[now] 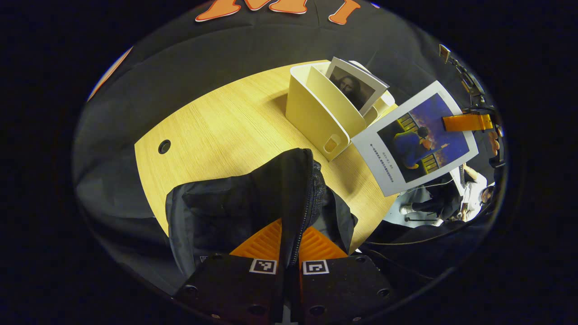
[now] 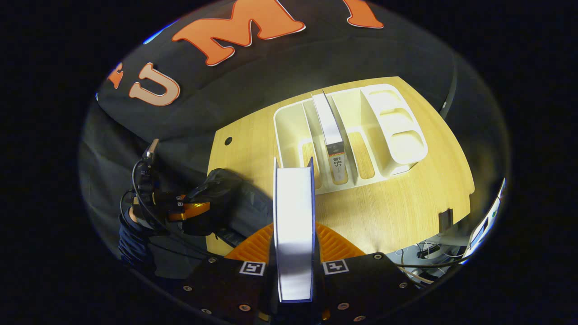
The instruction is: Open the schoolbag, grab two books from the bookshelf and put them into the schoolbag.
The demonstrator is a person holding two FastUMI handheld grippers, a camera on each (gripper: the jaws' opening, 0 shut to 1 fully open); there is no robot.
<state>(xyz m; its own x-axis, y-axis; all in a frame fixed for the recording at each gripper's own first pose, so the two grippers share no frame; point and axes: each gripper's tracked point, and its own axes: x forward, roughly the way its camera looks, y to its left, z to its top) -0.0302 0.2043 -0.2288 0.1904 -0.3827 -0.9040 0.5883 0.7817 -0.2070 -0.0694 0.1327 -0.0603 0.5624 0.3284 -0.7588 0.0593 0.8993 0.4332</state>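
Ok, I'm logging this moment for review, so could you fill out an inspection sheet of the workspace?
Surface: wooden table with a round hole.
Job's things: black schoolbag on the table's near edge; cream bookshelf holding one upright book; blue-covered book in the air.
Clutter: nothing seen.
Grippers: left gripper shut on the schoolbag's zipped edge; right gripper shut on the blue-covered book.
Cables: wires on the left gripper; more below the table's right edge.
Surroundings: black cloth wall; a person beyond the booth.

A light wooden table stands before the booth's black cloth wall
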